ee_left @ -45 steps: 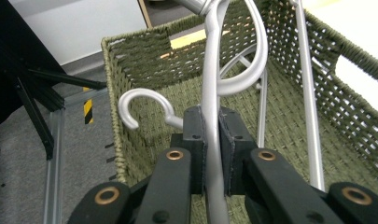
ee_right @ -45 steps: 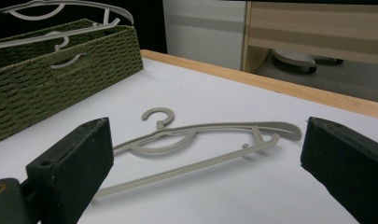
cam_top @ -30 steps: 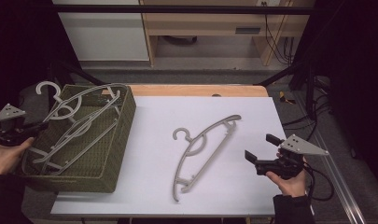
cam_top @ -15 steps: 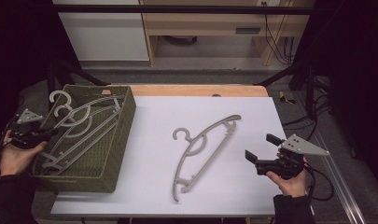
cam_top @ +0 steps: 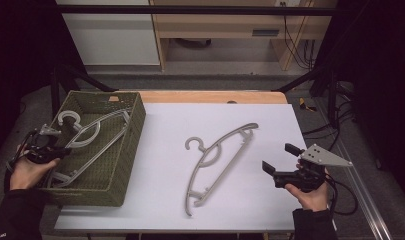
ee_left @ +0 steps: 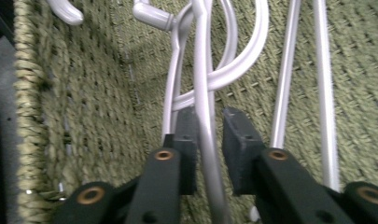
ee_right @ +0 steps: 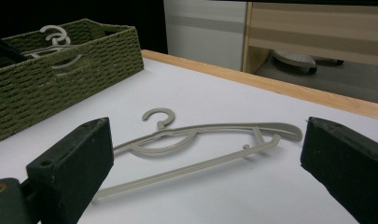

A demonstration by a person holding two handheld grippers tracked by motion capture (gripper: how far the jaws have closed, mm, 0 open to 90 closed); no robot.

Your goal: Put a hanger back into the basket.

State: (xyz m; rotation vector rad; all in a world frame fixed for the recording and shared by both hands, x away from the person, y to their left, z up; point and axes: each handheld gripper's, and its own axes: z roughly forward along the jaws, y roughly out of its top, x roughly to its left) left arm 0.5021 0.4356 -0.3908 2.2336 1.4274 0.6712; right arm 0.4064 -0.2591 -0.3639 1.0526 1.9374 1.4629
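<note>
Left gripper (cam_top: 54, 150) down inside the woven basket (cam_top: 125, 150) at the desk's left edge, jaws set around the bar of a white hanger (ee_left: 206, 107) with a little gap on either side, not clenched. Under that bar, more white hangers (ee_left: 289, 93) crossing it, hooks bunched toward the basket's far left corner, wicker wall just beside the jaws on one side. Right gripper (cam_top: 280, 162) near the desk's right edge, toward the near right corner, jaws spread wide and released. Lying flat mid-desk, a grey hanger (cam_top: 215, 157), hook toward the far edge, long bar slanting toward the near edge; bare white desk (cam_top: 165, 210) between it and the right gripper. Beyond the far edge, a pale wooden shelf unit (cam_top: 225, 30).
</note>
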